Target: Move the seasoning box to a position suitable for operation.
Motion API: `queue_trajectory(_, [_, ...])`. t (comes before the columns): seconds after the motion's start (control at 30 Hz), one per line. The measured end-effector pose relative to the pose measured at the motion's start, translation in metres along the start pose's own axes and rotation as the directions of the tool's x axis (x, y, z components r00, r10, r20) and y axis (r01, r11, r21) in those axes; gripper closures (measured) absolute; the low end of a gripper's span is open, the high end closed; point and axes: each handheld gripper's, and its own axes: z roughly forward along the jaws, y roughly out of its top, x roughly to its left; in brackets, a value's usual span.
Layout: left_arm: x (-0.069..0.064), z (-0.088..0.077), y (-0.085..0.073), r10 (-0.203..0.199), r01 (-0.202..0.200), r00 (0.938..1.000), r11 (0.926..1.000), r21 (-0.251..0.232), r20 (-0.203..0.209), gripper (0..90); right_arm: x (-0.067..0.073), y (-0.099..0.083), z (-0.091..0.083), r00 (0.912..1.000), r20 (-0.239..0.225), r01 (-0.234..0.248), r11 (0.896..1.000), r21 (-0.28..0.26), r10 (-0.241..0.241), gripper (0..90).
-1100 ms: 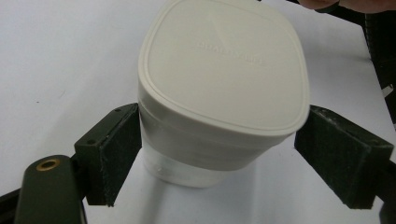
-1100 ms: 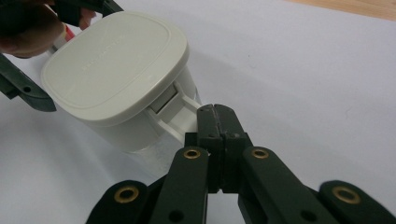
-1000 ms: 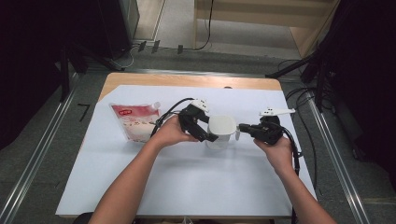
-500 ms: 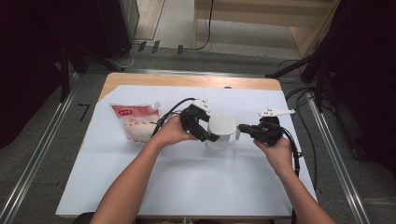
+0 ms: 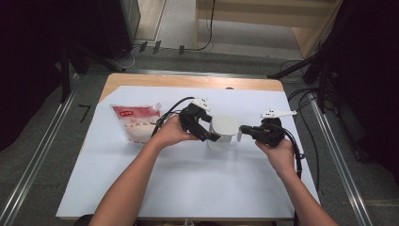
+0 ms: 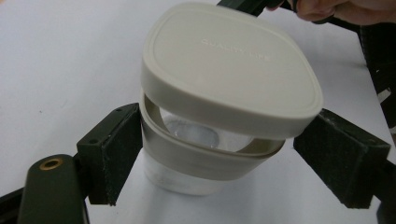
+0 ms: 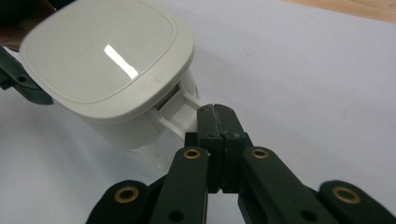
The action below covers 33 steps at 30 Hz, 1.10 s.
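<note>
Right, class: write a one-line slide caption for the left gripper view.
Left gripper with open jaws around a cream container, its lid lifted at one side.

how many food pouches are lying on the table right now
1. A single pouch with a red top and a small white spout lies flat on the white sheet at the table's left side, just beyond the person's left hand and clear of the lidded white container.

Cream lid, black fingers, red-and-white pouch, white table cover
</note>
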Motion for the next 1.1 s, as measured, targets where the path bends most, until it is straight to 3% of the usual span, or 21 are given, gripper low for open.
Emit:
queue_trajectory(0.2, [-0.002, -0.010, 0.013, 0.023, -0.023, 0.9997, 0.9997, 0.007, -0.006, 21.5, 0.000, 0.000, 0.000, 1.0000, -0.003, 0.002, 1.000, 0.001, -0.002, 90.0])
queue_trajectory(0.33, [-0.002, -0.012, 0.018, 0.031, -0.030, 0.9995, 0.9982, 0.052, -0.009, 22.9, 0.000, 0.000, 0.000, 1.0000, -0.001, -0.002, 1.000, 0.005, 0.002, 90.0])
queue_trajectory(0.37, [-0.002, -0.011, 0.017, 0.037, -0.037, 0.9993, 0.9978, 0.054, -0.007, 18.8, -0.001, -0.001, 0.001, 1.0000, 0.001, 0.002, 1.000, 0.005, -0.002, 90.0])
queue_trajectory(0.6, [-0.001, 0.007, 0.004, 0.049, -0.048, 0.9988, 0.9959, 0.077, -0.008, 12.6, 0.000, -0.001, 0.001, 1.0000, 0.000, 0.002, 1.000, 0.007, -0.002, 90.0])
queue_trajectory(0.83, [0.002, 0.010, 0.002, 0.052, -0.052, 0.9986, 0.9963, 0.069, 0.003, 15.7, 0.000, -0.001, 0.001, 1.0000, 0.002, -0.004, 1.000, 0.007, 0.004, 90.0])
queue_trajectory(1.1, [-0.001, 0.007, 0.005, 0.063, -0.061, 0.9978, 0.9960, 0.066, -0.020, 16.8, 0.000, -0.001, 0.001, 1.0000, 0.002, -0.004, 1.000, 0.007, 0.004, 90.0])
